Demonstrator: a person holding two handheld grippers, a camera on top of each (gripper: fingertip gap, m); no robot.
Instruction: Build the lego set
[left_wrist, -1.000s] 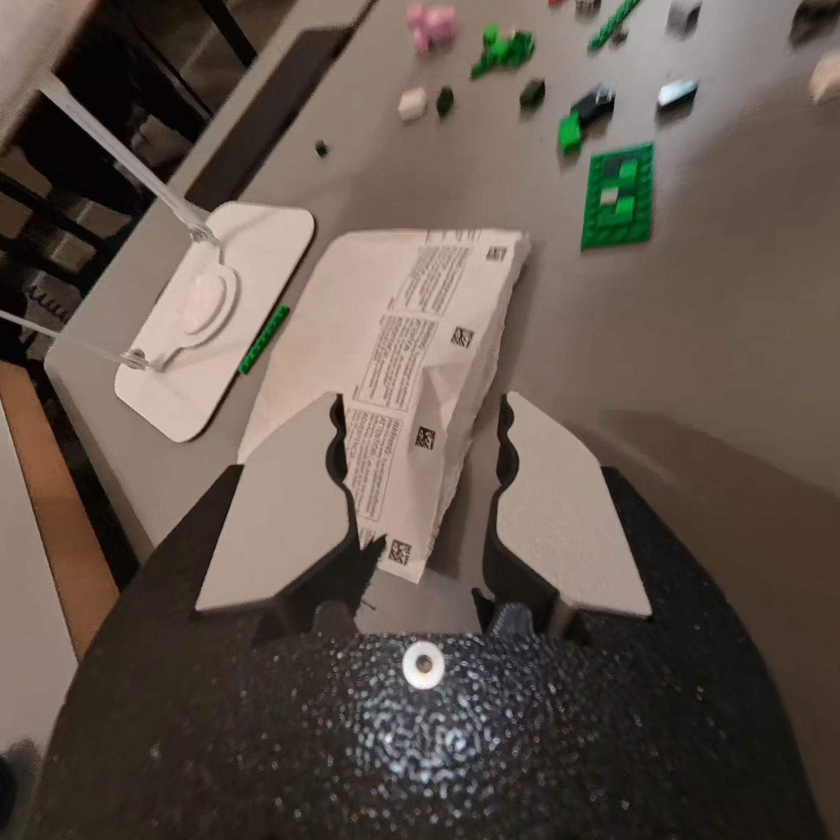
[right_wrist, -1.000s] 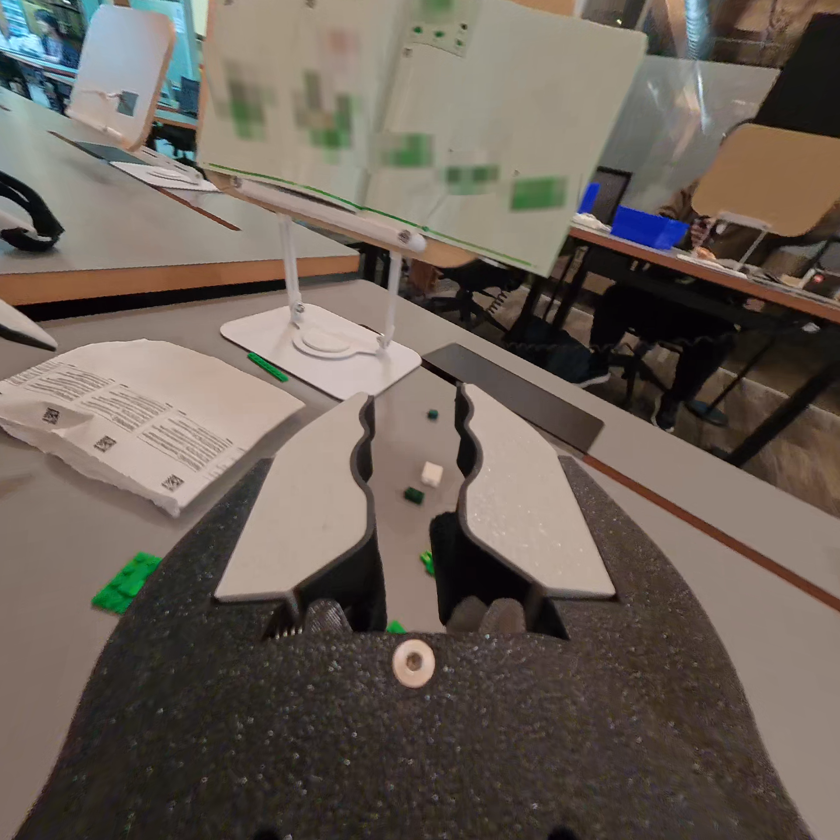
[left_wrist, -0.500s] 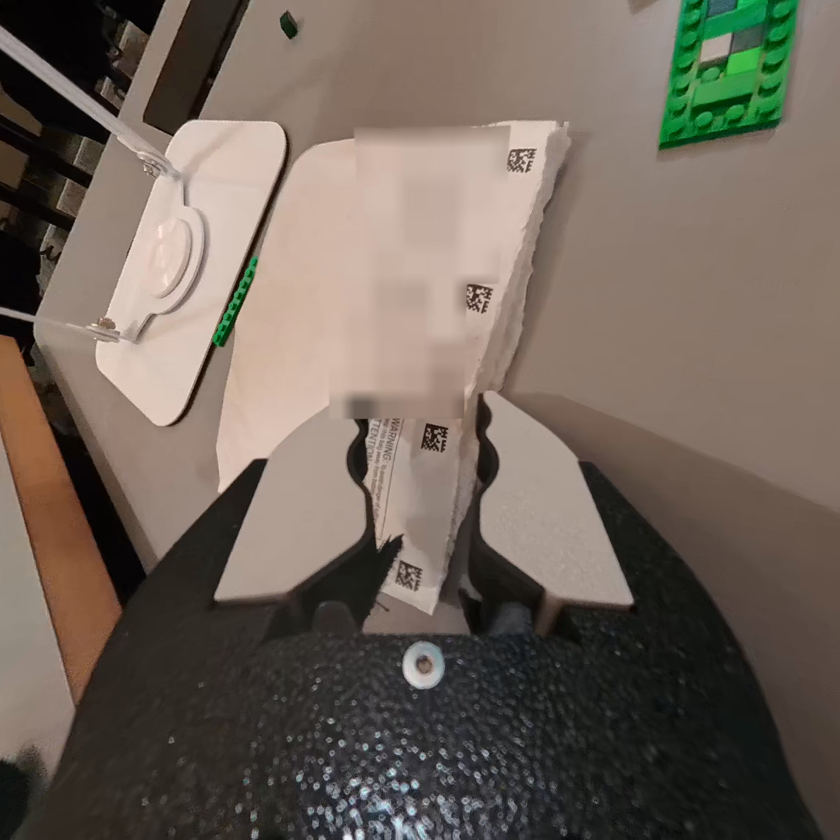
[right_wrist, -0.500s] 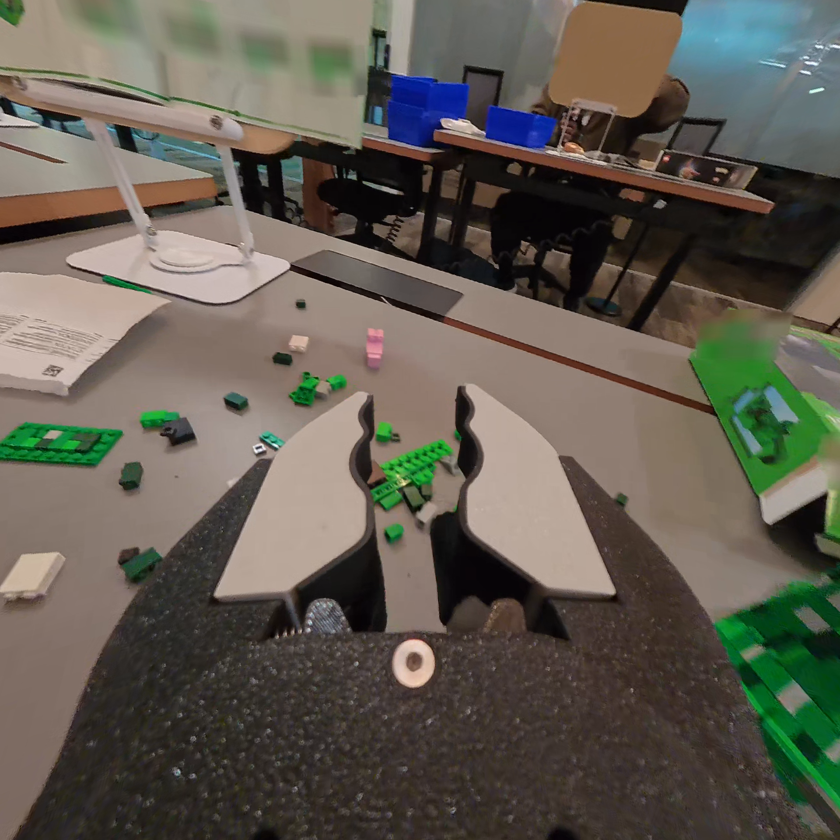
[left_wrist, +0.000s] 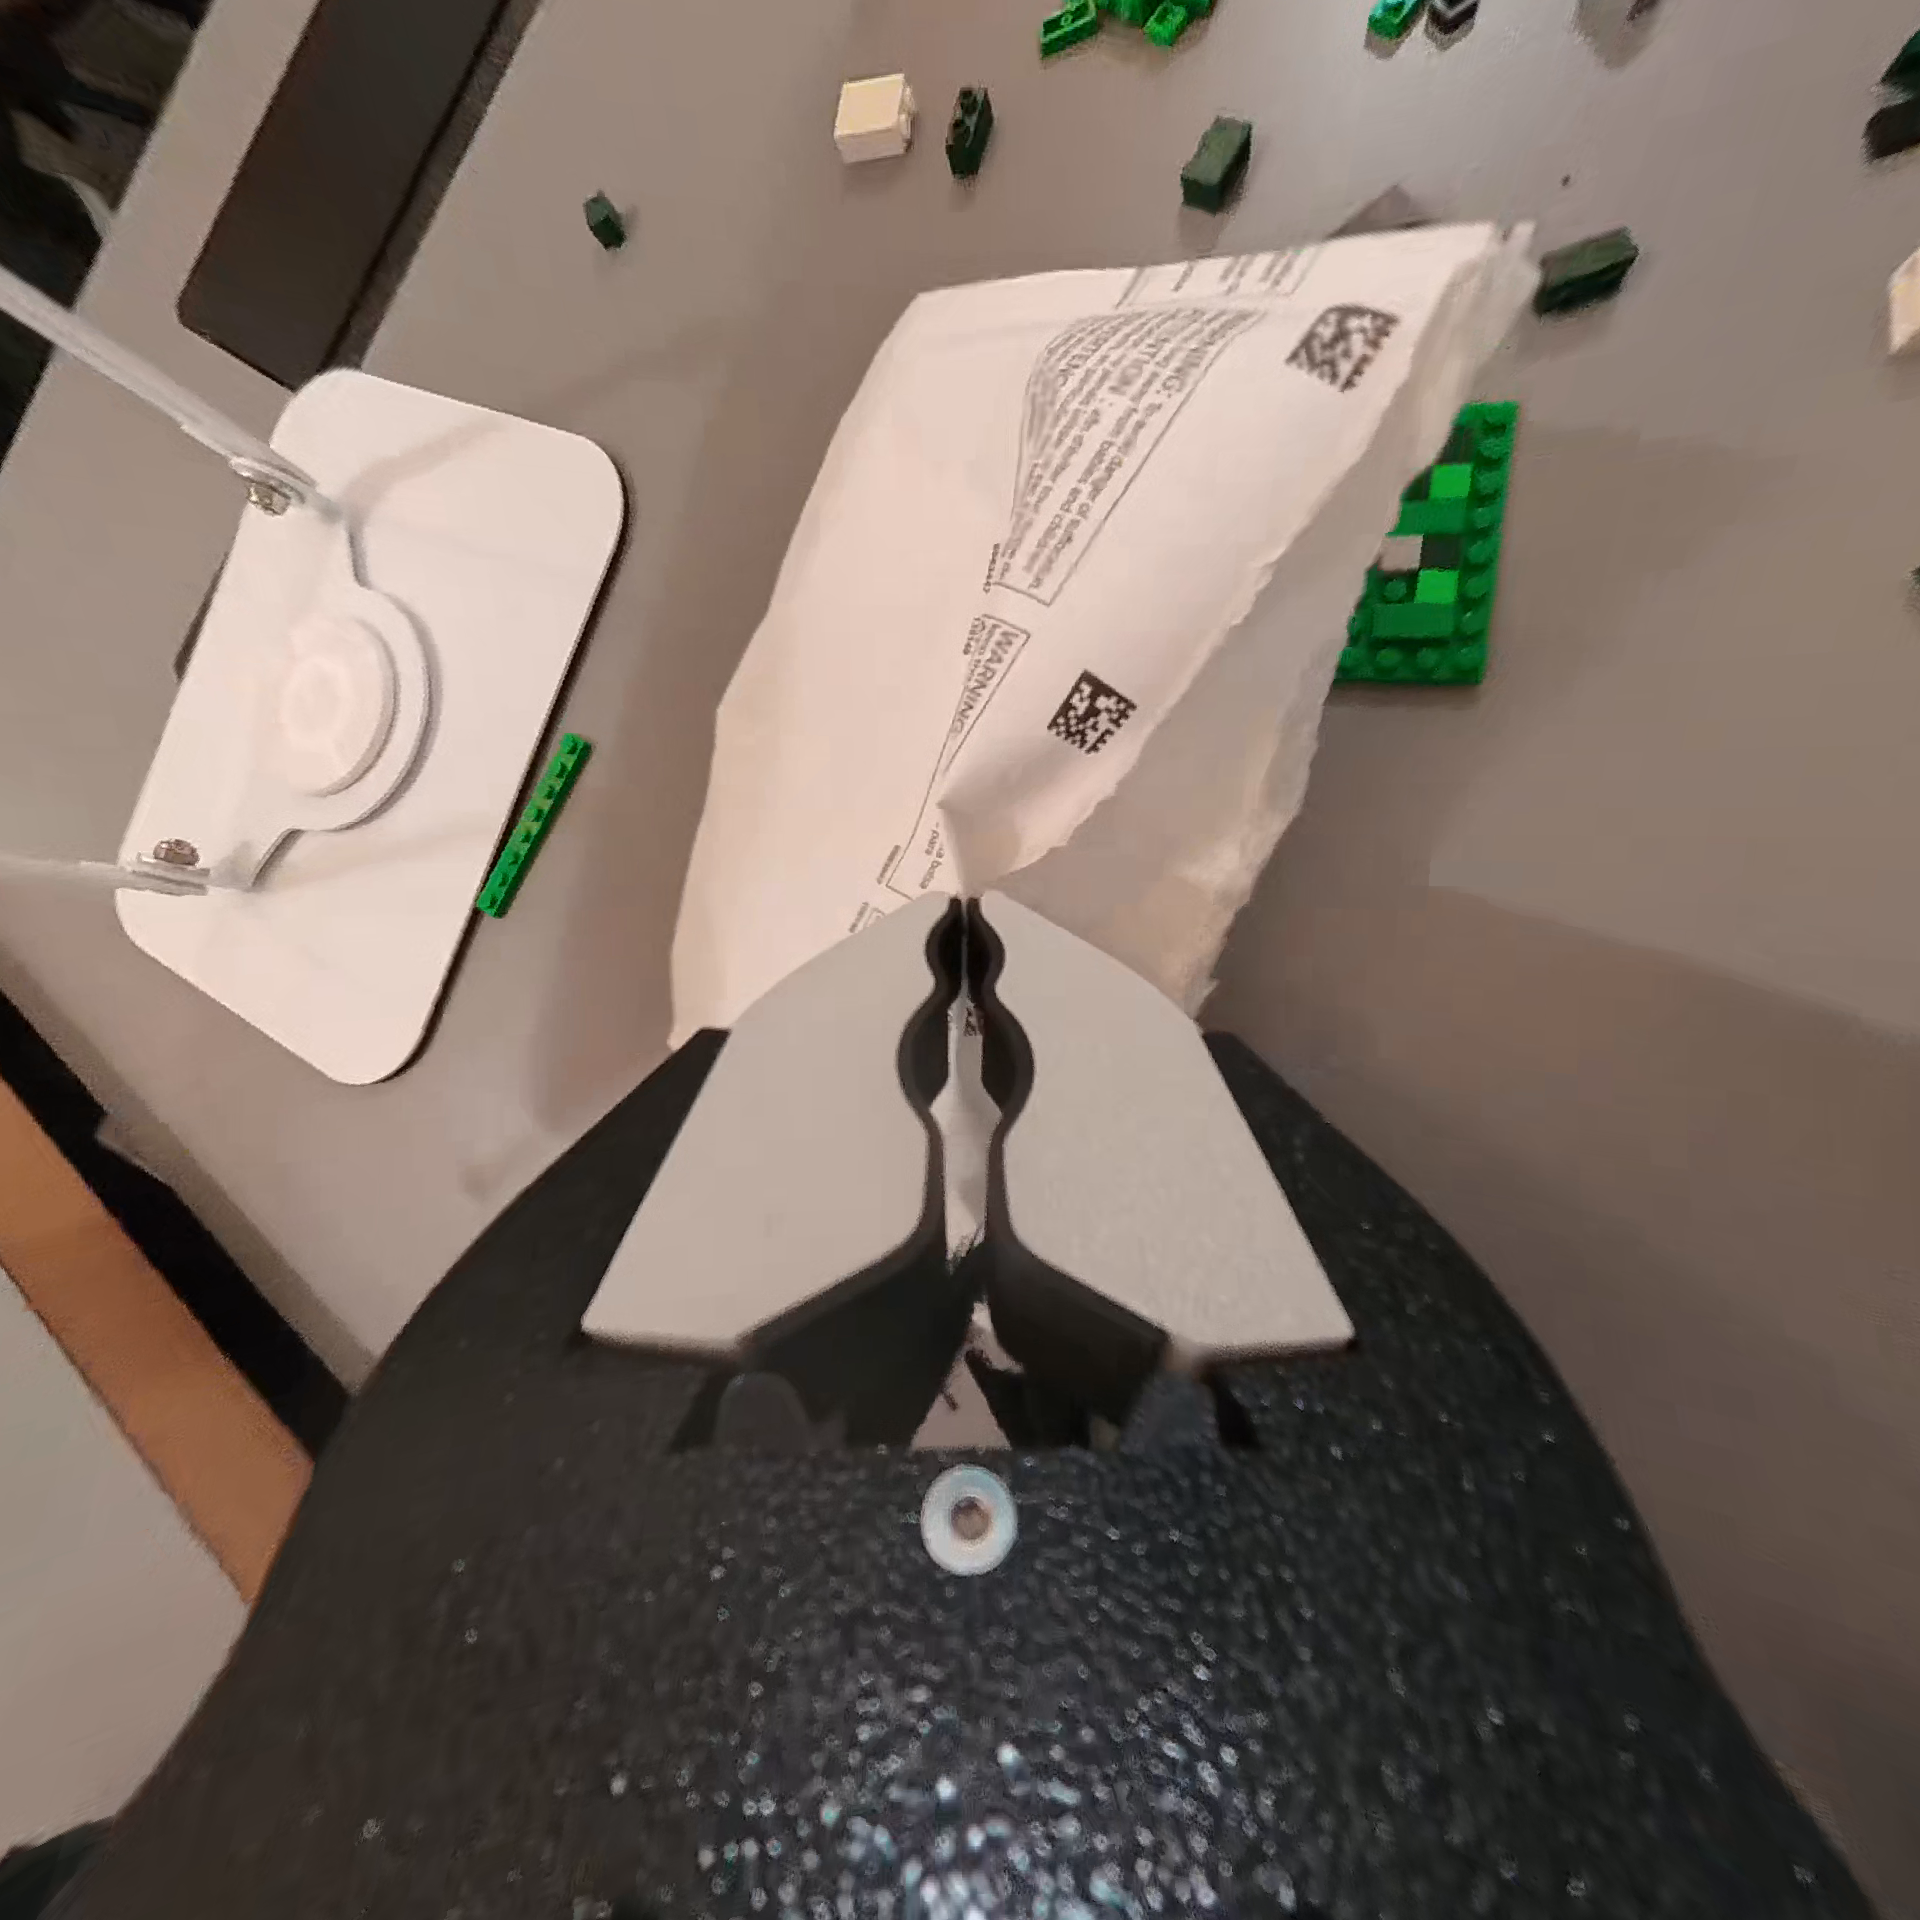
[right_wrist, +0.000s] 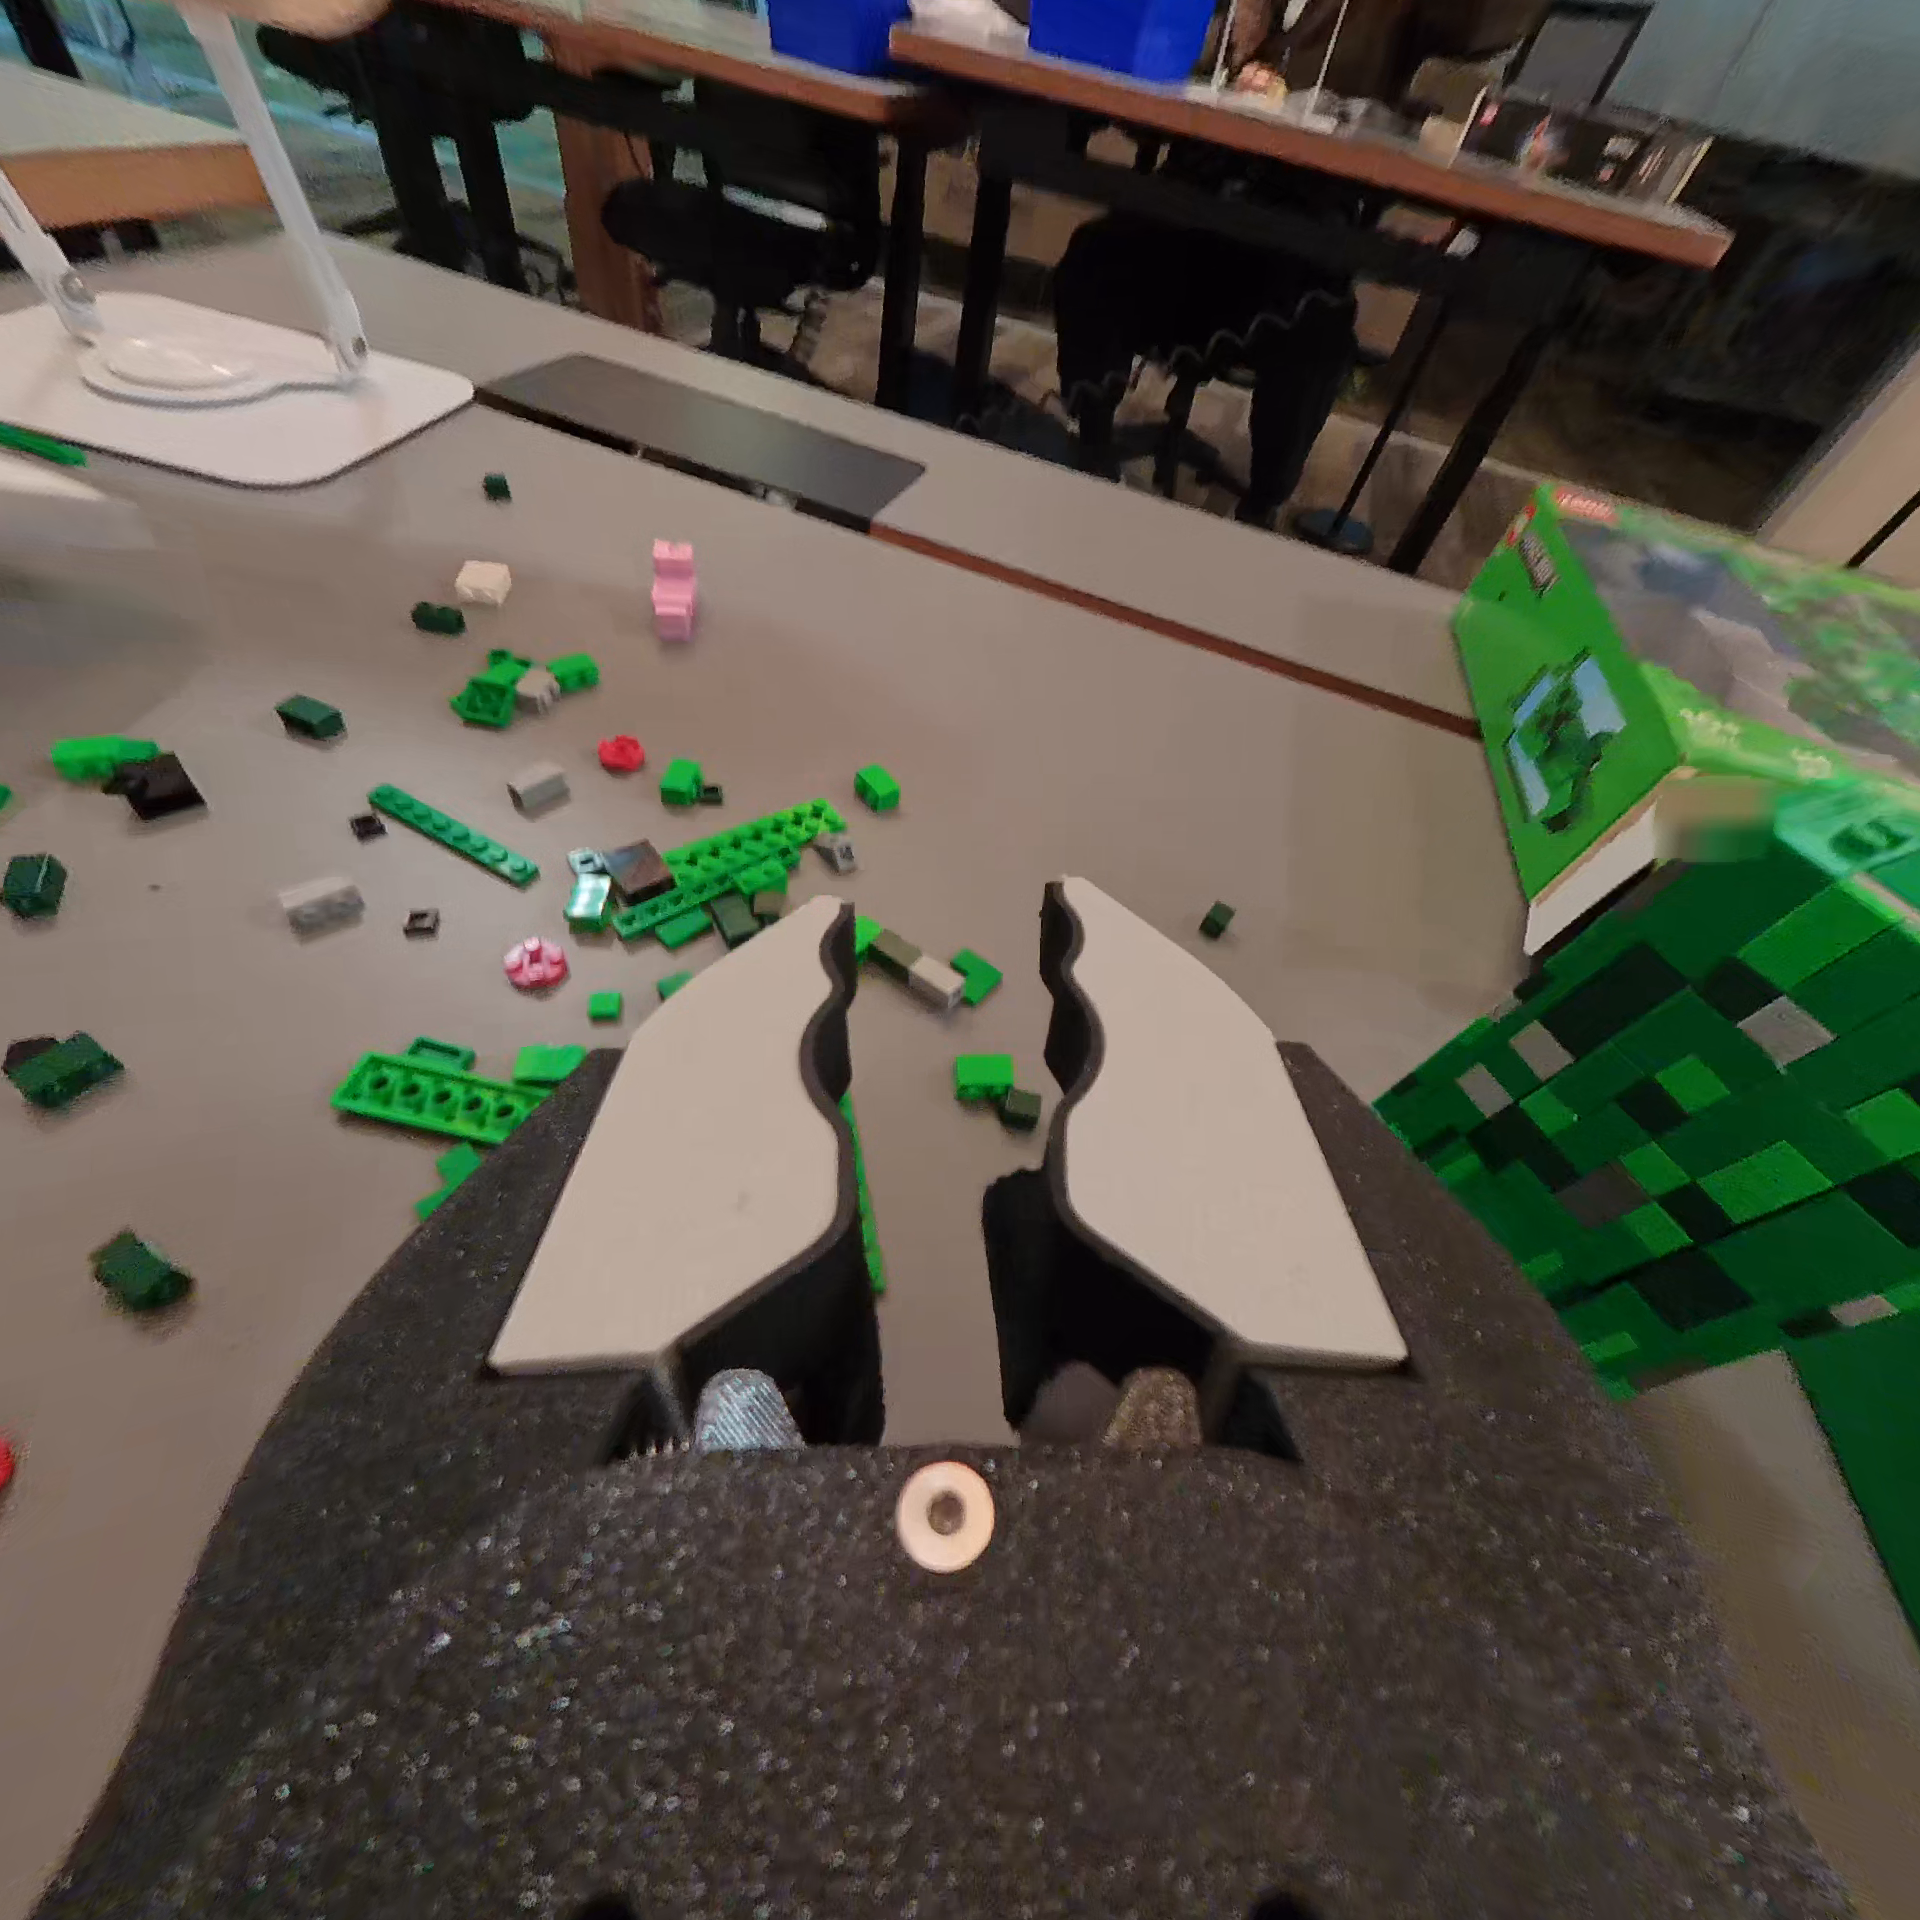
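Left gripper (left_wrist: 966, 914) is seen clamped on the torn edge of a white paper bag (left_wrist: 997, 582), its jaws pressed together with the paper pinched between them — the bag is lifted and creased above the grey table (left_wrist: 1662, 727). Behind the bag's right edge a green baseplate (left_wrist: 1439, 592) carrying a few bricks is partly hidden. Beside the bag on the left, a narrow green plate (left_wrist: 533, 826) lies just next to the white base of a stand (left_wrist: 353, 717), and small dark green bricks and one white brick (left_wrist: 875, 117) are scattered farther off.

Right gripper (right_wrist: 948, 961) is held with its jaws apart and nothing between them, above the table, over a loose spread of lego pieces (right_wrist: 717, 862) — green plates, grey and black bricks, a pink pig figure (right_wrist: 673, 588) and a red round piece (right_wrist: 620, 753). To the right a built block of mixed green bricks (right_wrist: 1704, 1132) stands, and beyond it the green set box (right_wrist: 1579, 707).
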